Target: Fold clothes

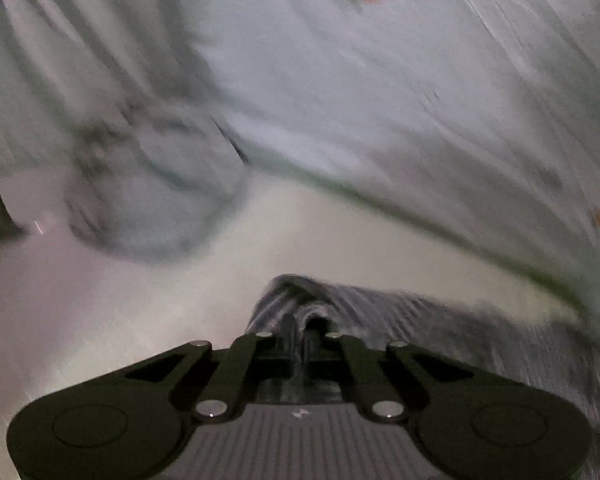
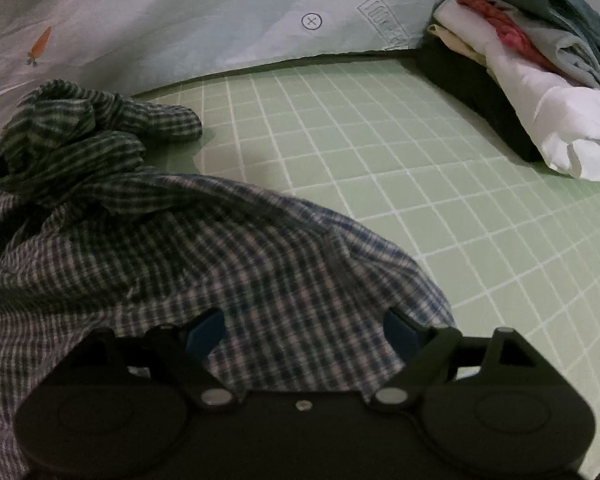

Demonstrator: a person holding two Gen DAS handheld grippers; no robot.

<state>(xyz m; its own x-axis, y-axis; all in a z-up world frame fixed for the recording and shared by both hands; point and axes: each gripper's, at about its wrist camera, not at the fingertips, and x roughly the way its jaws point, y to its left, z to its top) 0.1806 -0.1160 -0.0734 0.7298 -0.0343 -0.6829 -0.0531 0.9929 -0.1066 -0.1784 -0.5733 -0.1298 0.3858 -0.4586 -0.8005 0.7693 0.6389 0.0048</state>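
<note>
Shirt [image 2: 204, 248] x1: left gripper [image 1: 300, 336] pinching, right gripper [image 2: 304, 332] spread.

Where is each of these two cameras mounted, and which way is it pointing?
Left wrist view: sits on the left gripper, facing a blurred pale sheet; its black fingers pinch checked fabric.
Right wrist view: sits on the right gripper, facing the green grid mat and a folded clothes pile; fingers spread over the dark checked shirt.
Shared: the shirt, the carrot-print sheet.
</note>
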